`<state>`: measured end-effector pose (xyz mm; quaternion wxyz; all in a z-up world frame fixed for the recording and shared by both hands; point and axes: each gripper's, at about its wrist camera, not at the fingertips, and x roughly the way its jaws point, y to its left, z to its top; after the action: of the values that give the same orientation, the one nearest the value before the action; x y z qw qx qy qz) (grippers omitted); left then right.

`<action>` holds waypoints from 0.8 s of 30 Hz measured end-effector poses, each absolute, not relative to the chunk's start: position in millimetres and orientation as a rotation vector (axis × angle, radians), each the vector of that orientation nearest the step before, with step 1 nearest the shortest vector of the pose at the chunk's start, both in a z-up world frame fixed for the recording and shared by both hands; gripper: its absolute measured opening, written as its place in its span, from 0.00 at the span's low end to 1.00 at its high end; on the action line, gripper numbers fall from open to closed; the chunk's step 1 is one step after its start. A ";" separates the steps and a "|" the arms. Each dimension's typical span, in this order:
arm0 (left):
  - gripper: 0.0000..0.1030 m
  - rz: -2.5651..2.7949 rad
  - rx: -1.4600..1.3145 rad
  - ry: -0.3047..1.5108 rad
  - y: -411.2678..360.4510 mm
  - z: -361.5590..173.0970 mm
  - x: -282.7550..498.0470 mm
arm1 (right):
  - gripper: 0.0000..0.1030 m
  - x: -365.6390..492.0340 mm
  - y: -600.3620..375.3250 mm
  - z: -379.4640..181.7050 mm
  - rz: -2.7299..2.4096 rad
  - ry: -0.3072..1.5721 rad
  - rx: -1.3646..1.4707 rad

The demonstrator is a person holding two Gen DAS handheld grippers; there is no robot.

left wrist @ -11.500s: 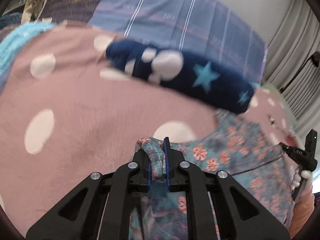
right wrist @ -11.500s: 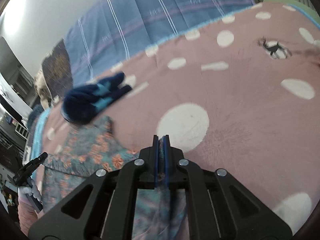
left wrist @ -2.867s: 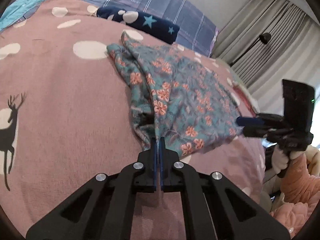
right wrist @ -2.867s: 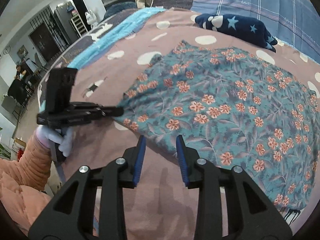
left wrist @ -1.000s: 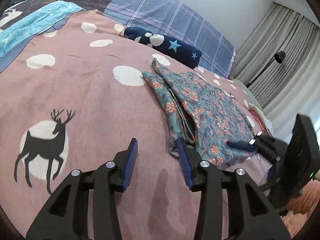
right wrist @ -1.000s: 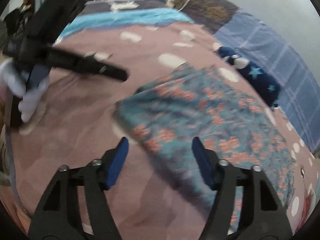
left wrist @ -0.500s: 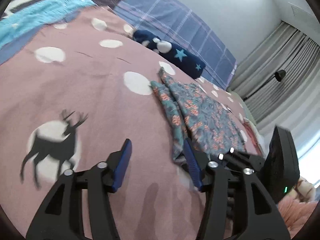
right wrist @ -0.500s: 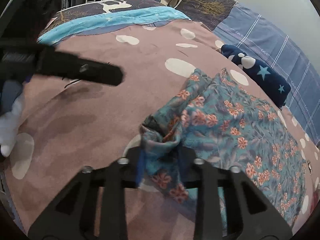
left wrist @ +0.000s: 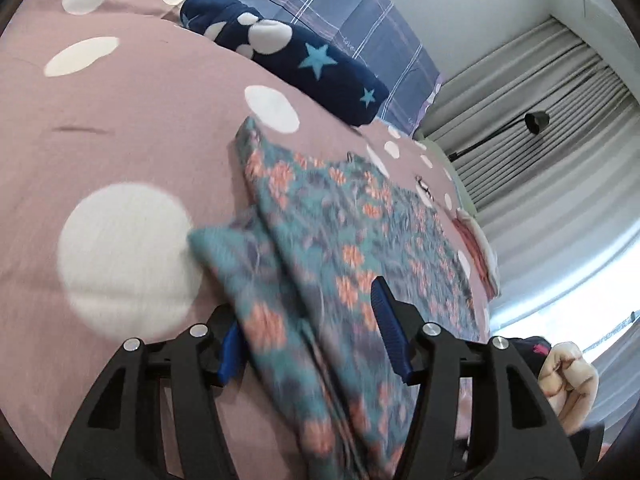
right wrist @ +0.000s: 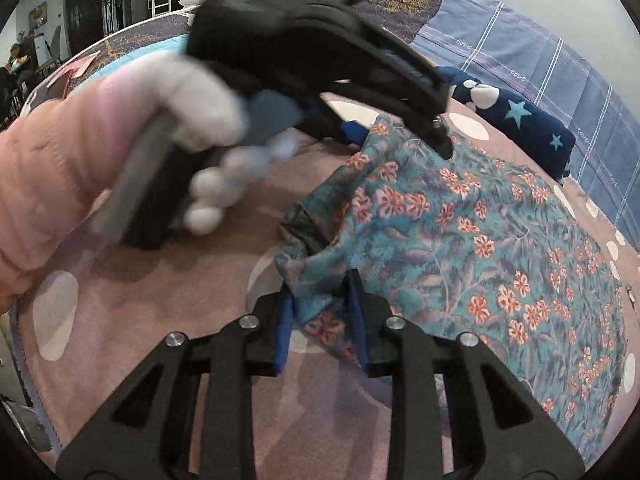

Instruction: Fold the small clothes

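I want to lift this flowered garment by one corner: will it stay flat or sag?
Likely sag: the flowered garment already bunches into soft folds where the right tongs pinch its corner. It looks thin and light, lying in loose creases between the open left tongs. Its far part would probably drag along the bedspread.

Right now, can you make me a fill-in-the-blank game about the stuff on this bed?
1. The teal garment is covered in little orange ____.
2. The navy bundle has light blue ____ on it.
3. The blue checked cloth has the word ____ stitched on it.

Missing words: flowers, stars, love.
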<state>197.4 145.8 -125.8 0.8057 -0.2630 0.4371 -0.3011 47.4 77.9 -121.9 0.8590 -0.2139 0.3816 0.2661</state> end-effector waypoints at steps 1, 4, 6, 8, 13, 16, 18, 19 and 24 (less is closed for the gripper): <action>0.52 -0.639 -0.566 0.933 144.3 -126.0 201.4 | 0.29 46.7 79.7 -122.7 0.552 0.797 -0.460; 0.08 -0.605 -0.554 0.951 138.2 -129.1 216.9 | 0.33 48.7 83.3 -124.4 0.543 0.792 -0.460; 0.08 -0.583 -0.552 0.944 140.3 -128.6 221.7 | 0.34 52.4 81.9 -124.6 0.548 0.799 -0.442; 0.07 -0.566 -0.543 0.898 145.2 -123.6 219.3 | 0.34 54.7 77.8 -123.6 0.563 0.805 -0.415; 0.07 -0.564 -0.678 0.871 166.8 -137.2 217.0 | 0.35 53.2 77.2 -124.1 0.569 0.809 -0.419; 0.09 -0.567 -0.657 0.876 163.2 -134.7 217.6 | 0.42 47.7 82.1 -124.4 0.530 0.790 -0.468; 0.12 -0.572 -0.645 0.886 160.1 -134.4 219.0 | 0.55 41.7 84.2 -124.2 0.475 0.765 -0.504; 0.17 -0.579 -0.634 0.889 157.4 -133.8 219.4 | 0.56 39.4 85.1 -124.5 0.445 0.753 -0.521; 0.23 -0.584 -0.540 0.910 138.4 -130.0 229.0 | 0.53 58.8 88.7 -126.8 0.437 0.788 -0.480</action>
<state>229.0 138.4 -130.0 0.8229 -0.2540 0.4276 -0.2747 58.8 88.7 -126.8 0.8724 -0.2299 0.3771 0.2093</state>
